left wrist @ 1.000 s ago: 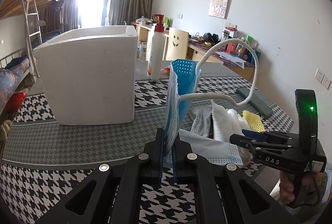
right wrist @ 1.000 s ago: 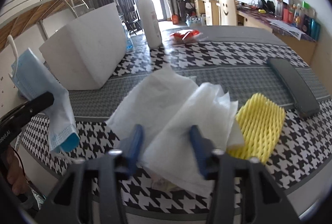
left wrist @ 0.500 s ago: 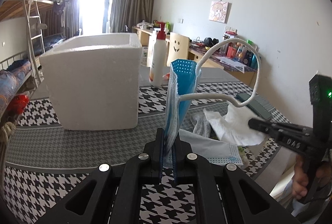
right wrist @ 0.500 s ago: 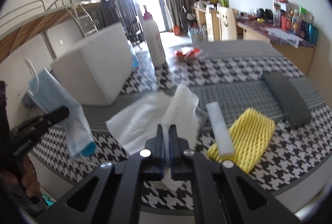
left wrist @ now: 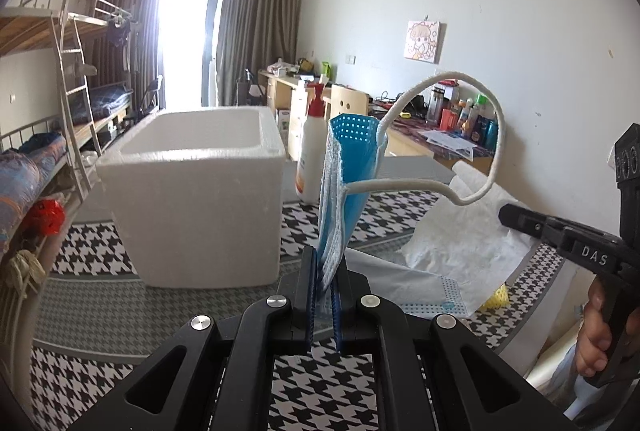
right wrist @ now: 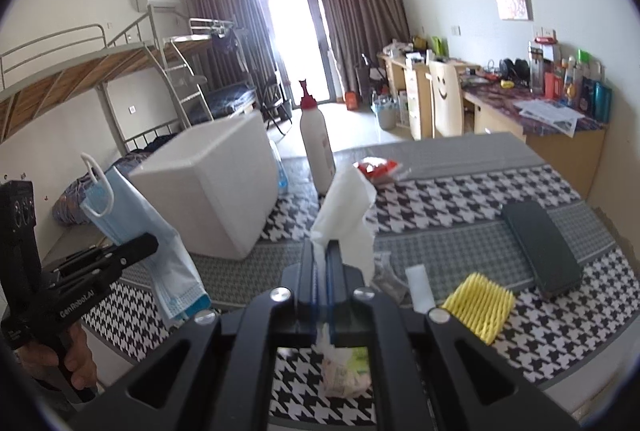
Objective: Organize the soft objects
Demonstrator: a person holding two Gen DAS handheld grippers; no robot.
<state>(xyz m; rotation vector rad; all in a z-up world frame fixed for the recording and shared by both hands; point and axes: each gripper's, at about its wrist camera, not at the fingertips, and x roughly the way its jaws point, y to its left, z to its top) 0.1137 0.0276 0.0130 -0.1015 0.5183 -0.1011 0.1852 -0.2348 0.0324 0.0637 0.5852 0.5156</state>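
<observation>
My left gripper (left wrist: 323, 285) is shut on a blue face mask (left wrist: 352, 175) that stands up from the jaws, its white ear loop (left wrist: 476, 151) curving right. The mask also shows in the right wrist view (right wrist: 160, 243), hanging from the left gripper (right wrist: 146, 245). My right gripper (right wrist: 321, 273) is shut on a white tissue (right wrist: 346, 215), lifted above the table. In the left wrist view the right gripper (left wrist: 508, 213) holds the tissue (left wrist: 468, 231) at the right. The open white foam box (left wrist: 192, 191) stands ahead left, also in the right wrist view (right wrist: 216, 191).
A lotion bottle (right wrist: 318, 147) stands behind the box. On the houndstooth table (right wrist: 500, 191) lie a yellow foam net (right wrist: 480, 301), a white foam strip (right wrist: 418, 287), a dark flat case (right wrist: 540, 247) and a red packet (right wrist: 376, 167). A second mask (left wrist: 416, 291) lies flat.
My right gripper closed on the white tissue and lifted it off the table. Both grippers rose; the left one still holds the mask, and the box opening has come into view.
</observation>
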